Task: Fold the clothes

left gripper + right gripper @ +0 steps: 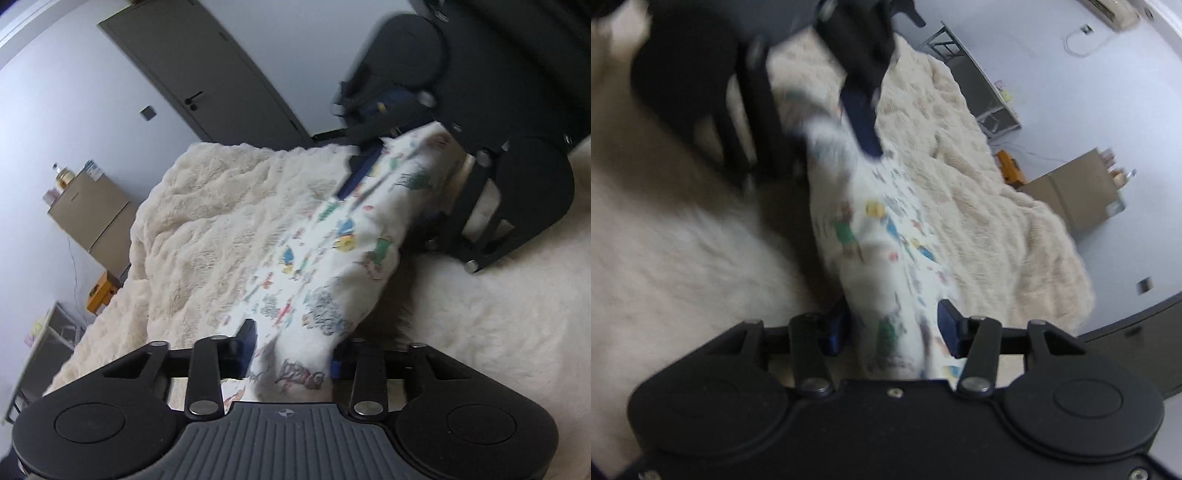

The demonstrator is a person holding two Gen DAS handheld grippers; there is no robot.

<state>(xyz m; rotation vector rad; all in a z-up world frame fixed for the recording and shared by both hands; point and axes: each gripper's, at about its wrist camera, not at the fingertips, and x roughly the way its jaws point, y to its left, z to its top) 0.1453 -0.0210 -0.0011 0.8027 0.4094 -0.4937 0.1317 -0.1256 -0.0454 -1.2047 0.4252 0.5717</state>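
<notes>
White printed garment (pixel 332 236), soft, light and limp, stretched above the cream blanket (pixel 207 206) between my left gripper (pixel 291 350) near and right gripper (pixel 892 325) far, both pinching its ends; best held at corners.

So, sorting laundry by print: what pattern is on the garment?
White garment with small multicoloured cartoon prints; clearest in the left wrist view.

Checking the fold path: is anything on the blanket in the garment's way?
Nothing visible. The garment hangs between both grippers, left and right, and the blanket beyond looks bare.
</notes>
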